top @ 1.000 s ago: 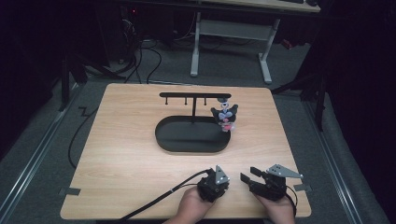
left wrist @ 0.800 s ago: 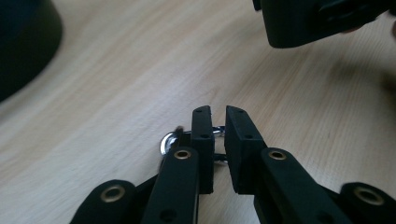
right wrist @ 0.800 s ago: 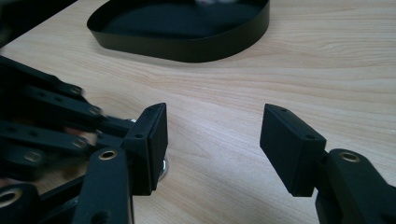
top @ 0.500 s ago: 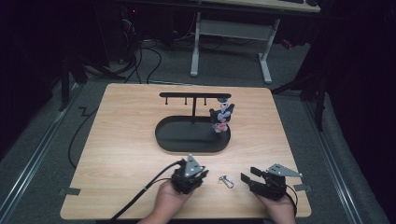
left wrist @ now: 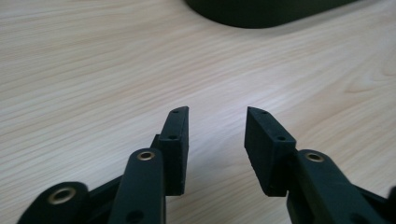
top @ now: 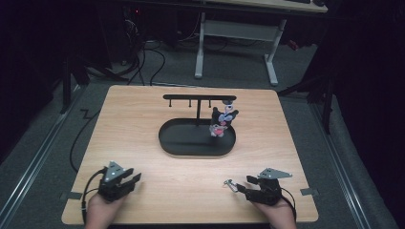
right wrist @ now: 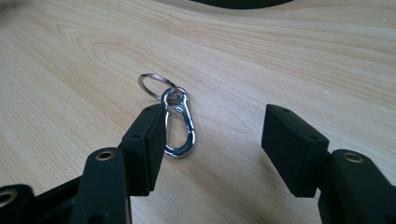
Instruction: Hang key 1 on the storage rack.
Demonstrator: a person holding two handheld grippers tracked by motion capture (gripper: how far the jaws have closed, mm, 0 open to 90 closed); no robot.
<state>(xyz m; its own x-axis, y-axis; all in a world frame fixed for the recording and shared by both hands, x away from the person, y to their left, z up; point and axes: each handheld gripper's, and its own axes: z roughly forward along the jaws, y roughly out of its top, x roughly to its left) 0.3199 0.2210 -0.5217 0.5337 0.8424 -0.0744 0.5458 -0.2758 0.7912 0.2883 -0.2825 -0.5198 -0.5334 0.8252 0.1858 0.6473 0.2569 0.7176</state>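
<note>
Here the clip [right wrist: 179,125] lies flat on the wooden table [top: 143,124], a silver snap hook with a small split ring [right wrist: 154,86] through its eye. In the right gripper view it sits just beside the inner face of one jaw, well off centre in the gap. The right gripper [top: 241,187] rests near the table's front edge with its jaws spread wide and nothing between them. The left gripper [top: 125,180], also low at the front edge, has its jaws parted and empty over bare wood.

The likely trouble is the clip's thinness. If the jaws close as they stand, the near jaw would probably push the clip sideways rather than pinch it, and smooth metal on smooth wood slides easily. The loose ring could swing and catch on a pad, twisting the clip out of line.

Further back, a black stand [top: 198,98] with hooks rises from an oval base [top: 181,143], and a small toy figure [top: 222,120] hangs from it. A wide reach toward it could bump the toy or tip the stand.
</note>
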